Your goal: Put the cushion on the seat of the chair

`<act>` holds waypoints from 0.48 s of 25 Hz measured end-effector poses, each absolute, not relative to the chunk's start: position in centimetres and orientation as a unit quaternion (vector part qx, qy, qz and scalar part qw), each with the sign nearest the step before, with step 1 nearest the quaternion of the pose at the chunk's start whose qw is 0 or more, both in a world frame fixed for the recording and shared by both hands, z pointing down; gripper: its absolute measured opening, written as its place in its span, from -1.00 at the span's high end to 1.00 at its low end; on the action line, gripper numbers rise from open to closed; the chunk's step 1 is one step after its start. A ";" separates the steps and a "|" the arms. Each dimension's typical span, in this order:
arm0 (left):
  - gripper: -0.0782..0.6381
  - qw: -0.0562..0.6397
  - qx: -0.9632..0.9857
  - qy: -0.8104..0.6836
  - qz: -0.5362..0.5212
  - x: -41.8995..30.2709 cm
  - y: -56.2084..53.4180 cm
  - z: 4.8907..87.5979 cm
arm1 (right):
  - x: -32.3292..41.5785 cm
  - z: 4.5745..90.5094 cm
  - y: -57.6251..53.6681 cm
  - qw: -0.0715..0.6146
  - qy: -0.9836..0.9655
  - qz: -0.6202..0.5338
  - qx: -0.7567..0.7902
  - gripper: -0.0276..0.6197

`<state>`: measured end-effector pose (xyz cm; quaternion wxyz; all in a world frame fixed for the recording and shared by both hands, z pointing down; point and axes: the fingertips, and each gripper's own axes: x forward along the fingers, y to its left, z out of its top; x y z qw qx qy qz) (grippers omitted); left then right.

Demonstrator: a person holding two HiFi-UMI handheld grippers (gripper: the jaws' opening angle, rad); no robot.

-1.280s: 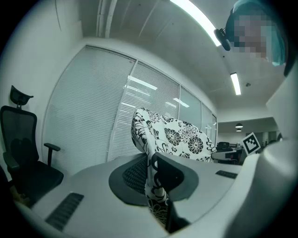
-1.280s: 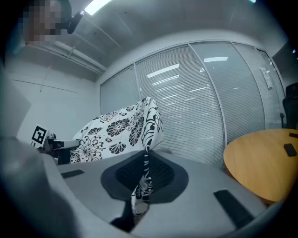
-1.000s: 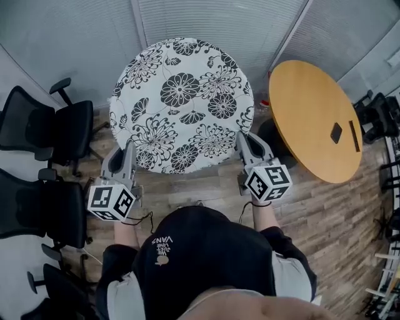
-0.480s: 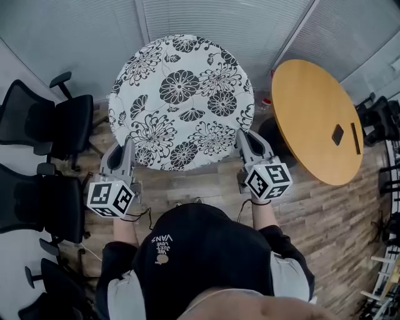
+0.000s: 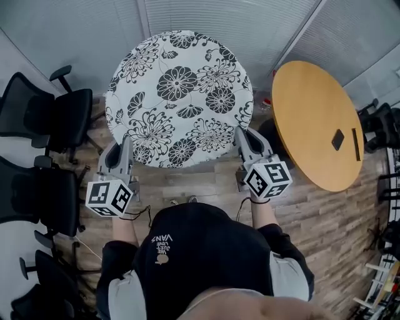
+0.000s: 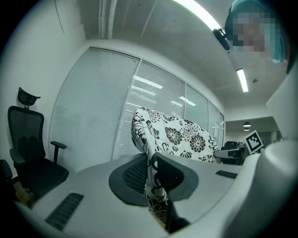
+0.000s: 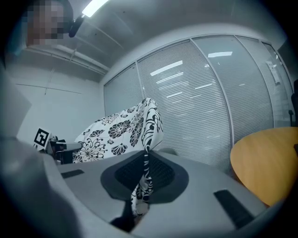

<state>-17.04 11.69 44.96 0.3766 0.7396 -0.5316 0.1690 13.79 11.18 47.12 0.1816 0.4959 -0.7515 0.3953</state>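
A round white cushion (image 5: 179, 99) with black flower print hangs spread out in front of me, held up off the floor by its near rim. My left gripper (image 5: 127, 145) is shut on the cushion's lower left edge, and the fabric (image 6: 156, 186) is pinched between its pads. My right gripper (image 5: 242, 138) is shut on the lower right edge, with the cloth (image 7: 145, 162) squeezed between its jaws. Black office chairs (image 5: 50, 119) stand at the left; a nearer one (image 5: 40, 203) is beside my left arm. The cushion hides whatever lies under it.
A round wooden table (image 5: 319, 122) stands at the right with a small dark object (image 5: 337, 139) on it. Blinds-covered glass walls (image 5: 206, 19) close the far side. More black chairs (image 5: 381, 119) sit at the far right. The floor (image 5: 200, 187) is wood plank.
The cushion sits slightly higher and further left in the head view than a second ago. Both grippers keep their grip on its edge.
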 end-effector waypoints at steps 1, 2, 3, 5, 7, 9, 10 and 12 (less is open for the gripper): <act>0.67 0.376 0.738 -0.533 0.170 -17.0 11.7 44.9 | 13.8 47.2 11.1 0.182 -0.752 0.397 0.493 0.82; 0.67 0.376 0.737 -0.535 0.172 -16.9 11.8 44.8 | 13.8 47.2 11.1 0.183 -0.753 0.398 0.490 0.82; 0.67 0.375 0.736 -0.537 0.173 -16.9 11.8 44.7 | 13.9 47.3 11.1 0.184 -0.754 0.400 0.487 0.82; 0.67 0.375 0.733 -0.541 0.174 -16.8 11.9 44.6 | 14.0 47.3 11.1 0.187 -0.757 0.401 0.482 0.82; 0.67 0.377 0.729 -0.543 0.176 -16.8 12.0 44.7 | 14.0 47.5 10.9 0.188 -0.757 0.403 0.479 0.82; 0.67 0.381 0.727 -0.543 0.179 -16.8 12.1 44.9 | 14.0 47.7 10.8 0.190 -0.756 0.406 0.478 0.82; 0.67 0.382 0.727 -0.542 0.179 -16.9 12.1 45.1 | 14.0 47.7 10.9 0.191 -0.755 0.406 0.478 0.82; 0.67 0.382 0.729 -0.540 0.179 -16.8 12.0 45.2 | 14.0 47.8 10.9 0.191 -0.753 0.406 0.481 0.82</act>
